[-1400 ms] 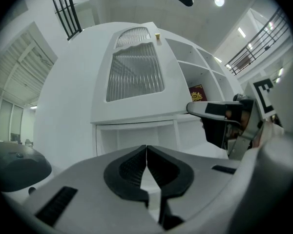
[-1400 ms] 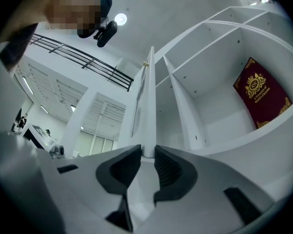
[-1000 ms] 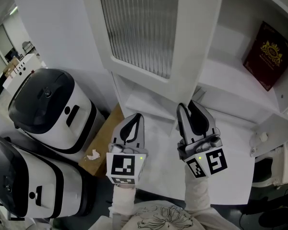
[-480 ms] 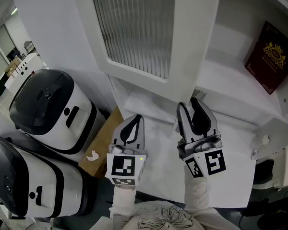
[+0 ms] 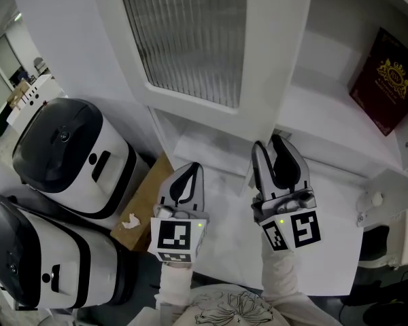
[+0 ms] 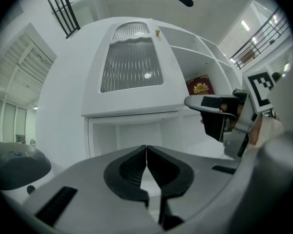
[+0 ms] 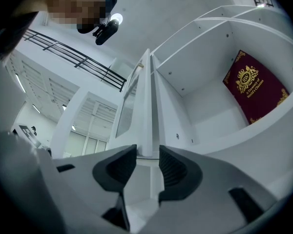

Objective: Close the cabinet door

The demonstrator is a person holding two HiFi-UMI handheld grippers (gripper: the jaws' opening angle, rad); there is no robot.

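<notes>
White cabinet door (image 5: 262,80), ribbed glass pane (image 5: 187,36); maroon, gold-crested book (image 5: 387,80).

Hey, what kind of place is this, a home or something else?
Probably a test hall or showroom, not a home: a white cabinet with a ribbed-glass door stands beside two bulky black-and-white machines, and railed upper walkways show overhead.

Left gripper (image 6: 146,149), fingers (image 6: 128,172) together, before ribbed-glass cabinet door (image 6: 132,65)
</notes>
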